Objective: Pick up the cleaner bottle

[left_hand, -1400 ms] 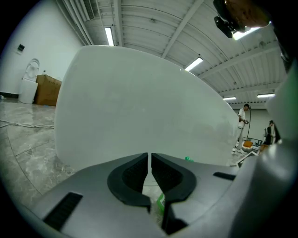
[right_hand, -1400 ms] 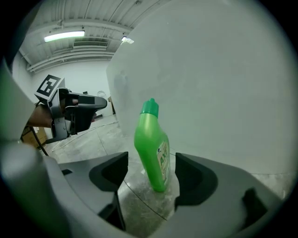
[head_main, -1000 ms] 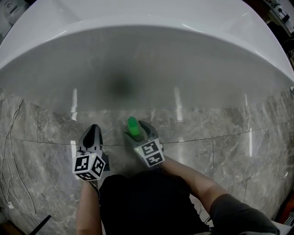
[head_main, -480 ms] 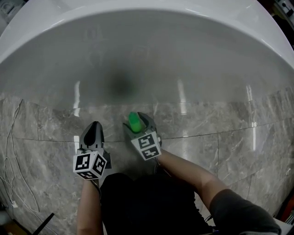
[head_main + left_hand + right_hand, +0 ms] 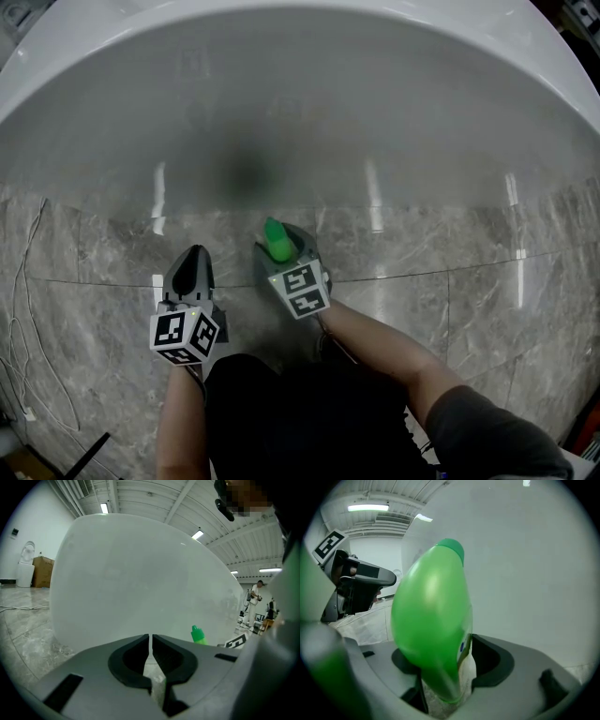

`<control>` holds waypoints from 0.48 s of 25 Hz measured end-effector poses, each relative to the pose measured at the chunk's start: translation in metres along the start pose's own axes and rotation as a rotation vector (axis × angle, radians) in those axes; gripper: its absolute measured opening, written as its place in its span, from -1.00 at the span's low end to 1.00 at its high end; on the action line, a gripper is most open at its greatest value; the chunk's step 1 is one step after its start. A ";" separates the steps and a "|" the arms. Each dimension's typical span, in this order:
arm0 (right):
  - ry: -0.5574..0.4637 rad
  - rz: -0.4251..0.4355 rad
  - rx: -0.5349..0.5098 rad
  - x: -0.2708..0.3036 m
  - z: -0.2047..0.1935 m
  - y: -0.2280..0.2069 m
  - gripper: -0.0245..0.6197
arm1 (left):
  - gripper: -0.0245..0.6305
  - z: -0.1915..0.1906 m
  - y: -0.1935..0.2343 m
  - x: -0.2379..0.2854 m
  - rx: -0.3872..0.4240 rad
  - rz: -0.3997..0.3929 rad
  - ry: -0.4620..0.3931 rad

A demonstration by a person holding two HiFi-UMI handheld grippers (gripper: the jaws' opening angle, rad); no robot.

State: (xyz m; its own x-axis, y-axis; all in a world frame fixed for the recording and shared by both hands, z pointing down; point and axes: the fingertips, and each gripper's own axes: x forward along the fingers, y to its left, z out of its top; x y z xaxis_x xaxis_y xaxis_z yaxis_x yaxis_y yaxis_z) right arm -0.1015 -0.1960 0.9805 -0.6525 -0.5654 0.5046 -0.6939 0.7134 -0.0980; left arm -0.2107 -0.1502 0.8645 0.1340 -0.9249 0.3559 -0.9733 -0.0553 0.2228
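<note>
The green cleaner bottle (image 5: 276,241) is clamped between the jaws of my right gripper (image 5: 284,246), held above the grey marble floor just in front of a big white bathtub (image 5: 300,112). In the right gripper view the bottle (image 5: 433,620) fills the middle, cap end pointing away, and the gripper (image 5: 447,686) is shut on its body. My left gripper (image 5: 193,267) hovers beside it on the left, shut with nothing in it; in its own view the jaws (image 5: 151,656) meet, and the bottle's cap (image 5: 198,635) shows to the right.
The tub's curved white wall (image 5: 140,583) stands directly ahead of both grippers. Grey marble floor tiles (image 5: 487,281) stretch to both sides. A thin white cable (image 5: 21,309) trails along the floor at the left. People stand far off at the right (image 5: 255,595).
The right gripper with the bottle has shifted slightly away from me, toward the tub. The left gripper has stayed in place.
</note>
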 end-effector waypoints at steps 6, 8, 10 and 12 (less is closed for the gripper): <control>-0.001 -0.028 0.014 0.005 0.004 -0.017 -0.29 | -0.83 -0.005 -0.002 -0.001 0.007 0.003 0.008; 0.009 -0.010 0.027 0.006 0.004 -0.020 -0.30 | -0.83 -0.006 -0.001 -0.001 0.007 0.006 0.012; 0.018 0.002 0.042 0.008 0.005 -0.022 -0.31 | -0.83 -0.006 0.001 -0.002 0.006 0.009 0.012; 0.020 0.004 0.070 0.009 0.005 -0.028 -0.32 | -0.83 -0.004 0.001 -0.003 0.007 0.007 0.009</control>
State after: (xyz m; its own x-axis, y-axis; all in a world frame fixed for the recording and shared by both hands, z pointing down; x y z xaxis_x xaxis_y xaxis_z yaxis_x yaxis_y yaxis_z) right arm -0.0897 -0.2229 0.9830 -0.6498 -0.5532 0.5213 -0.7112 0.6845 -0.1601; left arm -0.2110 -0.1459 0.8670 0.1287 -0.9217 0.3660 -0.9755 -0.0513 0.2139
